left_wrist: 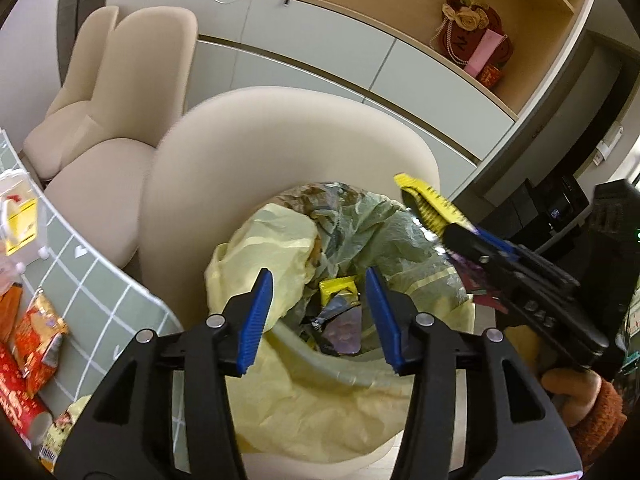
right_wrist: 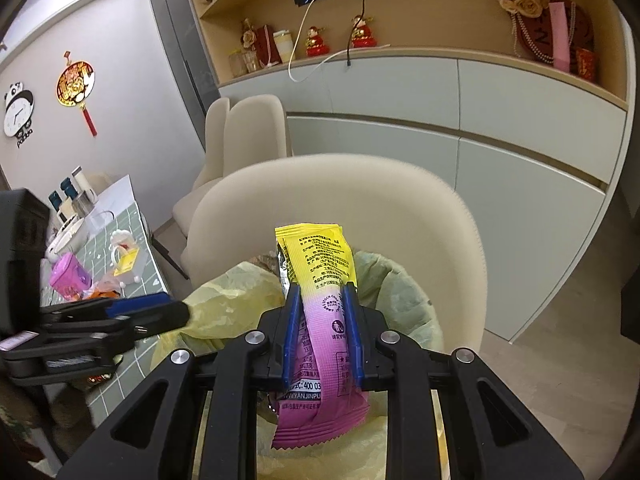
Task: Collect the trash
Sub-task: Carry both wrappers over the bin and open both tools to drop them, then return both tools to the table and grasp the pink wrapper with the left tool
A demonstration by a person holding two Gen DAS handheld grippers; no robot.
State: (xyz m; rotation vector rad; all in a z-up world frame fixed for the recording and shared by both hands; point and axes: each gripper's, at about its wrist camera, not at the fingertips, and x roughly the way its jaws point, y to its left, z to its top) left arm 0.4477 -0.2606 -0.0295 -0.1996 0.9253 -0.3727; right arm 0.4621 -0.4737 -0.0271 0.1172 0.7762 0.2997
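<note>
Right gripper is reaching forward over the bin, its blue fingers pinching a yellow-and-purple snack wrapper by the middle, the yellow end sticking up and the purple end hanging down. Left gripper is pointing down into the bin mouth, jaws spread wide and holding nothing. Just below them, the trash bin, lined with a pale yellow bag, is showing wrappers inside, a small yellow packet among them; the rest is too dark to make out. The bin is sitting against a cream chair. To the left, red snack packets are lying on the green grid tablecloth.
</note>
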